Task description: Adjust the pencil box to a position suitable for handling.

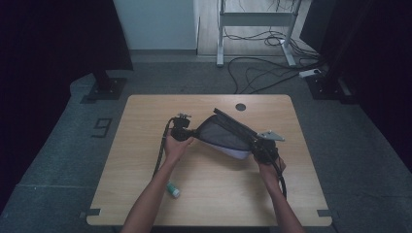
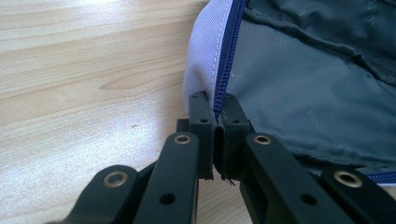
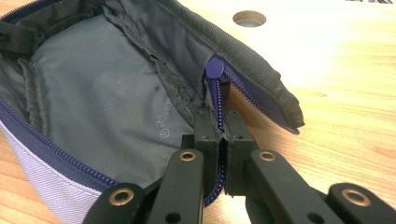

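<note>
Pouch: a zippered pouch [image 1: 228, 138], pale lilac outside with grey lining and a blue zipper, hangs stretched between the two grippers over the middle of the wooden table [image 1: 145, 116]; its mouth gapes open and the lining faces up
Left gripper: the left gripper [image 2: 218, 109] is clenched on the pouch's end seam; the blue zipper tape runs straight down between the jaws, pale fabric on one side, grey lining on the other; in the high view it sits at the pouch's left corner [image 1: 187, 132]
Right gripper: the right gripper [image 3: 219, 122] is clamped tight on the zipper at the opposite end; the blue zipper slider [image 3: 215, 69] sits just above the jaw tips, and a black webbing strap [image 3: 261, 70] arcs past on the far side
Hands: both forearms come in from the near edge, one hand behind each gripper
Table: a small white-and-green tube [image 1: 173, 190] lies near the left forearm, well apart from the pouch; a round cable hole [image 1: 241, 107] shows near the far edge
</note>
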Motion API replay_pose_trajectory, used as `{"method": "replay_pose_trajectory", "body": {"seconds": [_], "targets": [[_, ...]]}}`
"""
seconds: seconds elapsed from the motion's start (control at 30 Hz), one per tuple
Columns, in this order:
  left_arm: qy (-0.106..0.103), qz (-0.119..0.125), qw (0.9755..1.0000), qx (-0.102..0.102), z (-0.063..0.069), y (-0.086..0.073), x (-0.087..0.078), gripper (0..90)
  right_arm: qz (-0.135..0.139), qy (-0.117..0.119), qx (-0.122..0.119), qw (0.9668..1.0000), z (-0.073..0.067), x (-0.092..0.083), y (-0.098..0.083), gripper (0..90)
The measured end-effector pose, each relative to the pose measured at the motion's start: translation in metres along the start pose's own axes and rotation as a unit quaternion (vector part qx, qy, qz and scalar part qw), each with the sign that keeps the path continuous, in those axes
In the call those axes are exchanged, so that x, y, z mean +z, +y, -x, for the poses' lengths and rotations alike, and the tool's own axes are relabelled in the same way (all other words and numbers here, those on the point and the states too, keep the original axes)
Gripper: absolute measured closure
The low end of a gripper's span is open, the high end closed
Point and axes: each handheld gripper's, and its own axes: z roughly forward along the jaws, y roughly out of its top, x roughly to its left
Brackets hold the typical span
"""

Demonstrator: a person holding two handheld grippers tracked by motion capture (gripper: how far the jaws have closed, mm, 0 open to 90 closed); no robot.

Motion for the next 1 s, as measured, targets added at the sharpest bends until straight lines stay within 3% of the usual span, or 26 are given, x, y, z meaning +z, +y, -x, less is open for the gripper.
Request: {"method": "replay_pose_trajectory", "body": {"seconds": [0.43,0.7,1.0], "targets": [[0.0,0.01,0.9998,0.017,0.008,0.0,-0.017,86.4,0.014,-0.001,-0.01,0.9999,-0.003,-0.011,0.008,85.7],[-0.012,0.012,0.9998,0.014,0.006,-0.005,-0.025,86.2,0.021,0.001,-0.021,0.9996,-0.006,-0.016,0.011,85.8],[-0.011,0.02,0.9996,0.018,0.006,-0.008,-0.037,86.1,0.026,0.007,-0.029,0.9992,-0.011,-0.018,0.013,85.8]]}}
